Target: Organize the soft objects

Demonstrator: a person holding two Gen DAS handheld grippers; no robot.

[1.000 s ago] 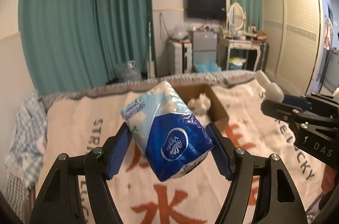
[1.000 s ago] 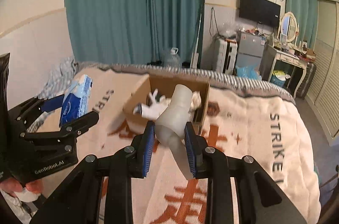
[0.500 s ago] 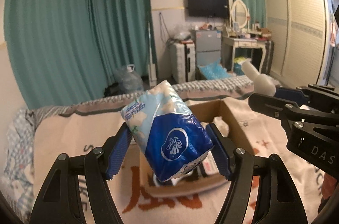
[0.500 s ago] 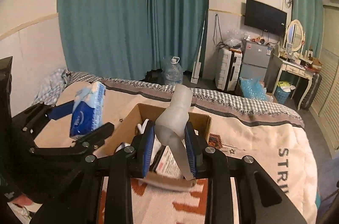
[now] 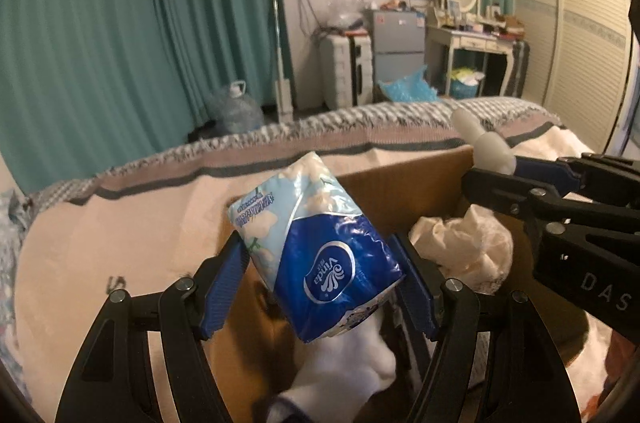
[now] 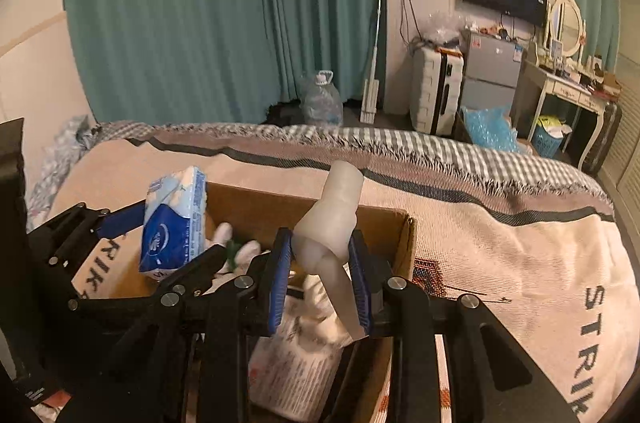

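My left gripper (image 5: 320, 259) is shut on a blue and white Vinda tissue pack (image 5: 316, 251) and holds it over the left part of an open cardboard box (image 5: 400, 179). The pack also shows in the right wrist view (image 6: 174, 223). My right gripper (image 6: 322, 263) is shut on a pale, soft silicone piece (image 6: 332, 227) above the same box (image 6: 304, 211); it shows from the left wrist too (image 5: 486, 143). Inside the box lie a white sock (image 5: 344, 363), crumpled white cloth (image 5: 464, 247) and a printed white pack (image 6: 296, 375).
The box sits on a bed with a cream blanket (image 6: 500, 263) printed with letters. Beyond the bed's far edge are teal curtains (image 6: 200, 7), a water jug (image 6: 322, 99), a suitcase (image 6: 436, 79), a small fridge (image 6: 490, 71) and a dressing table (image 6: 572, 83).
Both grippers have moved forward and down over the box with their objects still held. The box now lies directly below both of them.
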